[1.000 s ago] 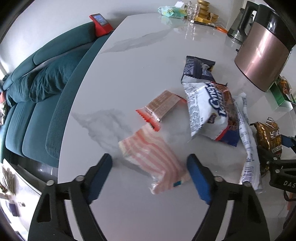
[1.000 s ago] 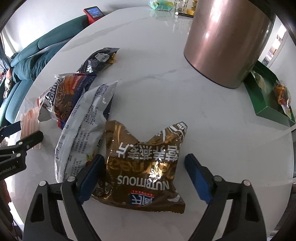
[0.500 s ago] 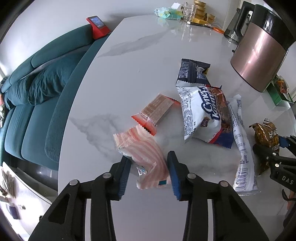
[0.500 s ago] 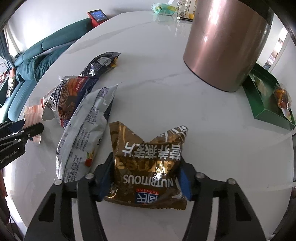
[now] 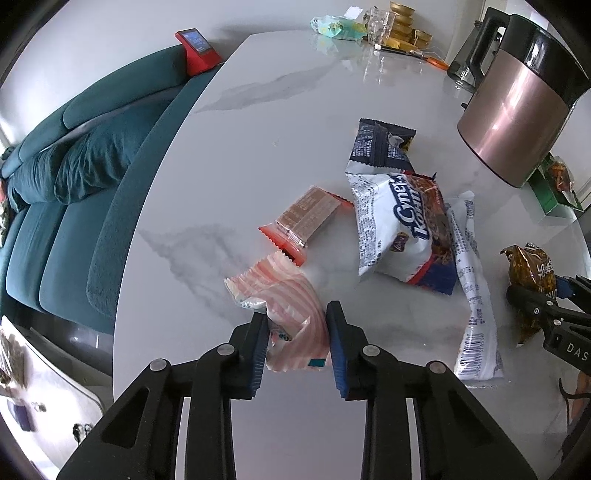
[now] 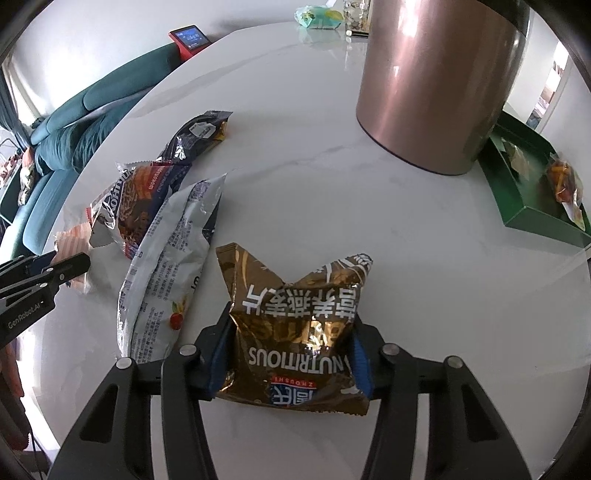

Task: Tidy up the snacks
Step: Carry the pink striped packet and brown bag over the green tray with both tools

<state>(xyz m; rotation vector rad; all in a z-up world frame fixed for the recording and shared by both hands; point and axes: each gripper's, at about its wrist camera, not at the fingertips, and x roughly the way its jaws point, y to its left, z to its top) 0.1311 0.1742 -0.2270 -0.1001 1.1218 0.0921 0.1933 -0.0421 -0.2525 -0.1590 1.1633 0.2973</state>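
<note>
On the white marble table (image 5: 258,129) my left gripper (image 5: 295,321) is closing its jaws, and the pads press both sides of a crumpled pink striped packet (image 5: 280,284). My right gripper (image 6: 291,332) is closing too, with its blue pads squeezing a gold snack bag (image 6: 295,295) that puckers between them. Between the two lie a wafer packet with red ends (image 5: 306,218), a white and blue bag (image 5: 399,229), a dark blue packet (image 5: 380,147) and a long white packet (image 6: 170,266). In the left wrist view the gold snack bag (image 5: 532,273) sits at the far right.
A tall copper-coloured jug (image 6: 436,85) stands behind the gold bag. A green tray (image 6: 524,206) holding a few snacks sits at the right edge. Jars and small clutter (image 5: 399,26) crowd the far end. A teal sofa (image 5: 74,184) runs along the table's left edge.
Both grippers closed from wide open onto their packets. The pink packet crumpled and the gold bag bunched up between the pads. Neither hand shifted much.
</note>
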